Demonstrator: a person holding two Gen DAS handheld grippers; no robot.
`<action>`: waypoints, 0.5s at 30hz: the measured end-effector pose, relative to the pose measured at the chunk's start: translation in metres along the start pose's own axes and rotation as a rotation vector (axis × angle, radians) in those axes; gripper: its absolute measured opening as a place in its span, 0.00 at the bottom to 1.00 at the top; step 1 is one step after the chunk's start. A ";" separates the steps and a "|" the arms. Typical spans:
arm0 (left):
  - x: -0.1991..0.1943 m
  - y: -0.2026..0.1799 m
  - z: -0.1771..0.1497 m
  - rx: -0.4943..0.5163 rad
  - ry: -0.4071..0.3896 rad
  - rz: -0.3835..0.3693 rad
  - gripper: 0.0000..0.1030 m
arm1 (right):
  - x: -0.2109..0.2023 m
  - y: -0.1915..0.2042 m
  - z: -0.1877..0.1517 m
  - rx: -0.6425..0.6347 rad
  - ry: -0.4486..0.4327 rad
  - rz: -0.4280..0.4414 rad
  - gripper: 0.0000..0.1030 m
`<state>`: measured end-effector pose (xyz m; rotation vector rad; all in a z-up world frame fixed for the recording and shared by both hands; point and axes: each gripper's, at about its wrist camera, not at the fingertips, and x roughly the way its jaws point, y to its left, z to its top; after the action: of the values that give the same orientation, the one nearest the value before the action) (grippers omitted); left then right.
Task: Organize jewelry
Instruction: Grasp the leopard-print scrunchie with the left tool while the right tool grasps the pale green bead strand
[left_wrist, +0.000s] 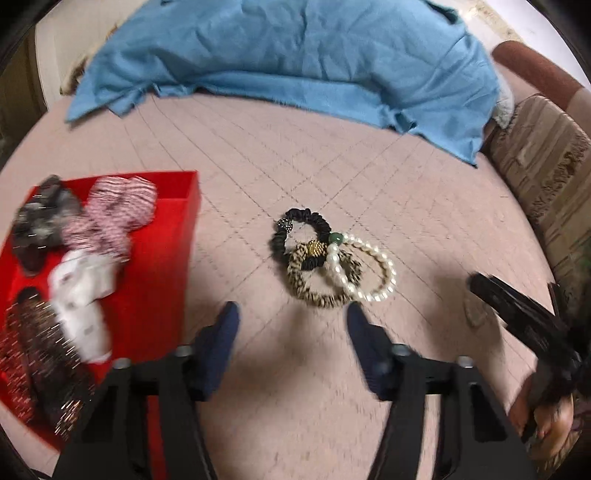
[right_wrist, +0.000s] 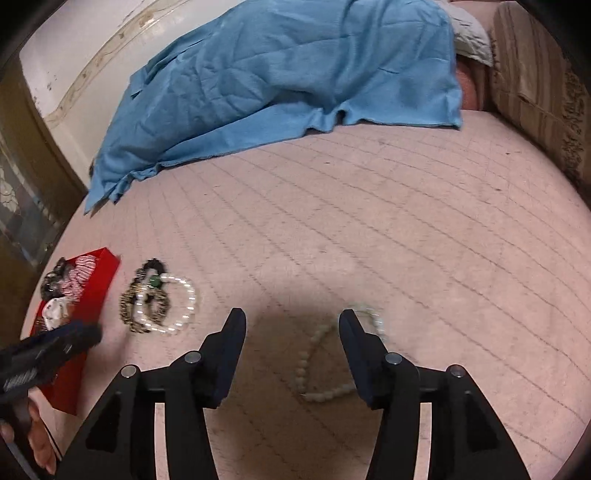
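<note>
Scrunchies (left_wrist: 74, 266) fill red box (left_wrist: 162, 266) at left on the pink quilted bed (left_wrist: 424, 229). Left tool (left_wrist: 291, 321) wide open, empty, just short of tangled black, leopard and pearl bands (left_wrist: 332, 266). Right tool (right_wrist: 291, 328) wide open, empty, straddling pale bead necklace (right_wrist: 314, 369). Blue cloth (left_wrist: 295, 55) beyond.

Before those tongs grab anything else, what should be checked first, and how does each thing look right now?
1. Left tongs open and empty: ok.
2. Right tongs open and empty: ok.
3. Pile of hair ties and pearl bracelet lies ahead of the left tongs: ok.
4. Pile pieces separate for a single grab: not ok, they overlap.
5. Bead strand lies between the right tongs' fingers: ok.
6. Red box has room left: ok, bare floor shows on its right side.
</note>
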<state>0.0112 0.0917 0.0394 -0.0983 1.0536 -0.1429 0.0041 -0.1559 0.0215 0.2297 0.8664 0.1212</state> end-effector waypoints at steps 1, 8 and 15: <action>0.011 0.001 0.004 -0.015 0.019 -0.009 0.42 | -0.004 -0.006 -0.002 0.001 -0.006 -0.014 0.55; 0.041 0.010 0.023 -0.087 0.010 -0.030 0.40 | -0.015 -0.041 -0.010 0.057 0.019 -0.068 0.54; 0.042 0.000 0.020 -0.038 -0.012 -0.006 0.14 | -0.004 -0.036 -0.015 0.015 0.016 -0.110 0.44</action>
<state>0.0487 0.0854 0.0129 -0.1370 1.0439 -0.1275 -0.0093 -0.1895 0.0060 0.1949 0.8943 0.0141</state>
